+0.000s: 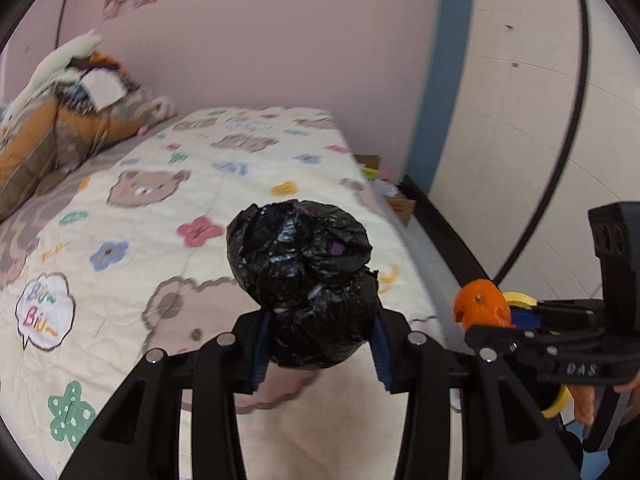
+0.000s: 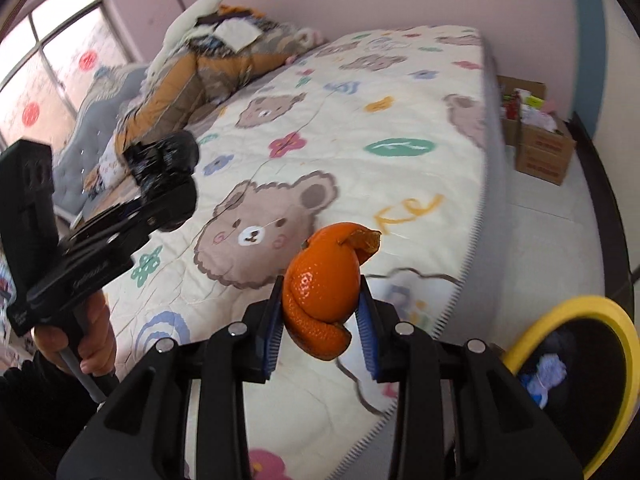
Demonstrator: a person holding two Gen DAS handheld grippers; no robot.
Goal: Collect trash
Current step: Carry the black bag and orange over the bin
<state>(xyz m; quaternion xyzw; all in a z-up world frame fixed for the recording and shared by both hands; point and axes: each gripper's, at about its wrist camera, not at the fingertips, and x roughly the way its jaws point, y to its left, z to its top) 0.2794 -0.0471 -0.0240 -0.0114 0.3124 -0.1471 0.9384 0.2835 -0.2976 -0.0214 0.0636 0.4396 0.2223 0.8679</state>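
Left hand-held gripper clamps black bag | right hand-held gripper clamps orange peel | yellow-rimmed bin: white scrap inside

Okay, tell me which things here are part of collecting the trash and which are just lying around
Part of the job:
black bag bundle in left gripper
orange peel in right gripper
yellow-rimmed bin

Lying about:
clothes pile
cardboard boxes
bear quilt

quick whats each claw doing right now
left claw: closed on the crumpled black plastic bag
right claw: closed on the orange peel
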